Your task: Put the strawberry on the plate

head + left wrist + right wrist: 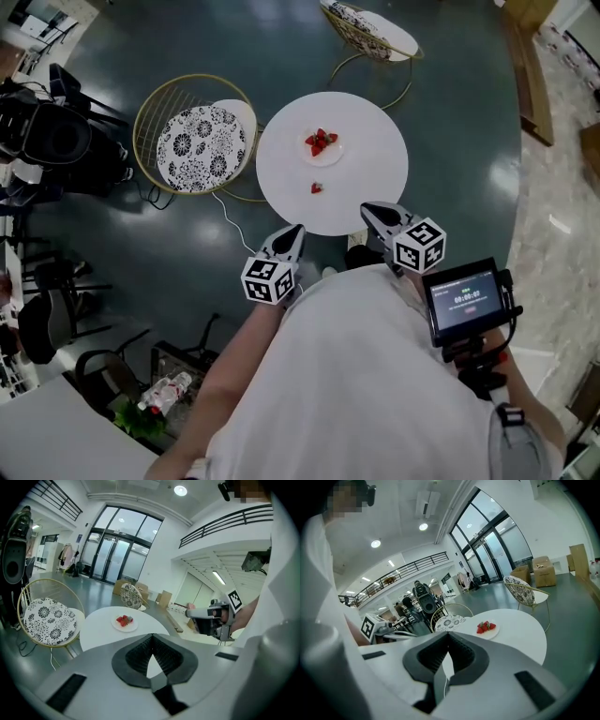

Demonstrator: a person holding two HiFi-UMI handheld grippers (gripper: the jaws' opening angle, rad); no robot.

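A small white plate holding several strawberries sits near the middle of the round white table. One loose strawberry lies on the table nearer to me than the plate. My left gripper hovers at the table's near edge, shut and empty. My right gripper hovers over the near right edge, also shut with nothing in it. In the left gripper view the jaws meet, with the plate beyond them. The right gripper view shows closed jaws and the plate ahead; the loose strawberry is hidden there.
A wire chair with a patterned cushion stands left of the table, and another chair stands behind it. A white cable runs across the dark floor. Camera gear stands at the far left. A small screen is mounted by my right hand.
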